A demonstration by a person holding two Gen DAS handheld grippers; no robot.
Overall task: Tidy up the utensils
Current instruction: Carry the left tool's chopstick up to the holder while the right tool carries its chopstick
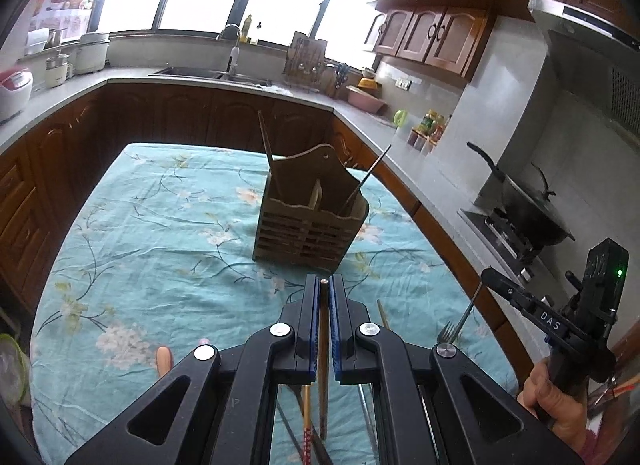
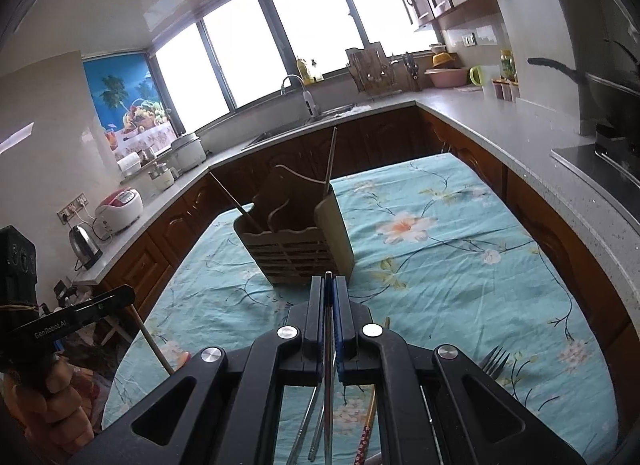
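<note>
Left wrist view shows the left gripper (image 1: 325, 285) with its jaws clamped narrow on a brown wooden chopstick (image 1: 323, 361) whose long axis runs straight along the fingers, its tip poking out just past them toward the wooden utensil holder (image 1: 310, 221). That holder stands upright on the bench, on a teal floral tablecloth (image 1: 160, 225), dead ahead of and below the jaws, with a wooden stick (image 1: 269, 157) leaning in its left compartment and a thin metal one (image 1: 366, 179) in its right. Right wrist view shows the right gripper (image 2: 329, 285) pinched on a metal chopstick (image 2: 328, 365), likewise lined up along the fingers and pointing at the same holder, here slightly left of centre. Both hands look about equally near it. Left-over pieces, a fork (image 2: 494, 361) and a red-patterned chopstick (image 2: 365, 439), lie on the cloth close under the grippers. Open cloth surrounds the holder; my judgement is that each stick must tip upright over a compartment mouth, clear of the holder's raised back panel and leaning sticks.
</note>
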